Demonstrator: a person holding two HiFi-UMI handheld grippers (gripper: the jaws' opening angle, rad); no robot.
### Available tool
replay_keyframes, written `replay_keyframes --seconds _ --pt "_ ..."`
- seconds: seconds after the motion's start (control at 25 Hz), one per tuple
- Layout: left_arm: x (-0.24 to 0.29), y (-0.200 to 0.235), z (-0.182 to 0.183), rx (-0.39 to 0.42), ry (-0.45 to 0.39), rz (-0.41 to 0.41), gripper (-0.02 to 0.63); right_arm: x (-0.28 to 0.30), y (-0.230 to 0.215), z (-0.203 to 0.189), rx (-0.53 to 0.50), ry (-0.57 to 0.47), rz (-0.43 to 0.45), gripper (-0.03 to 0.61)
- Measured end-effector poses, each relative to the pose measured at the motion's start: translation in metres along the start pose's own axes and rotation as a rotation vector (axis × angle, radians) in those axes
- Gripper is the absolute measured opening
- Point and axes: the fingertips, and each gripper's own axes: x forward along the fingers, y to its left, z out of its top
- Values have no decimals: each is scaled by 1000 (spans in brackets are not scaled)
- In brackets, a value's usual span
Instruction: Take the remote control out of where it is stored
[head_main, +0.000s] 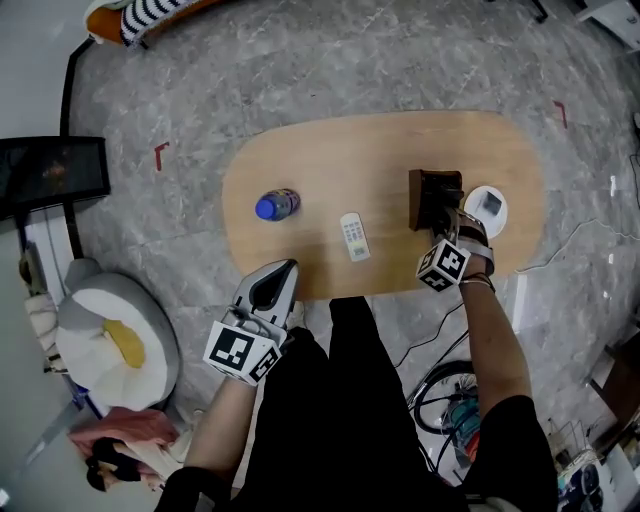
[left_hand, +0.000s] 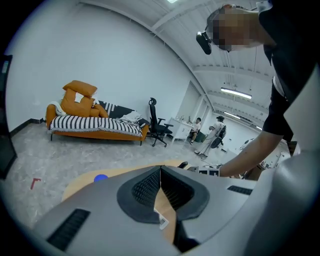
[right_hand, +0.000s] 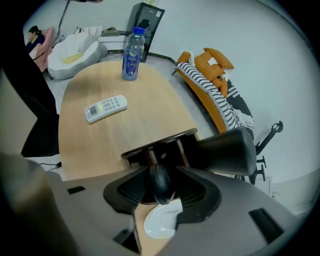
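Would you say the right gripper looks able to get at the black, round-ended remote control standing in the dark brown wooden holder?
Probably yes: the right gripper hangs over the dark brown wooden holder, and the black remote control stands unobstructed between its parted jaws.

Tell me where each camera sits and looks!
Head view: on the person's head, looking down at the table; left gripper, right gripper, arms, legs show.
Left gripper view: on that gripper, facing across the table toward a sofa; shut jaws, person's right arm show.
Right gripper view: on that gripper, looking down into a holder; jaws flank a black thing.
Shared: head and right gripper views show the white remote and bottle.
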Motion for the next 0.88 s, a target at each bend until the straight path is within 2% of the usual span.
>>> replay_keyframes --seconds 0.08,0.2,0.88 --pt "-2 0 -3 -2 5 -4 8 -1 -2 1 -10 21 -12 138" --pt "-6 -1 -3 -2 3 -15 8 -8 -7 2 -18 29 -36 119" --pt "-69 -9 -3 52 -33 -87 8 -108 3 32 95 -18 -227 106"
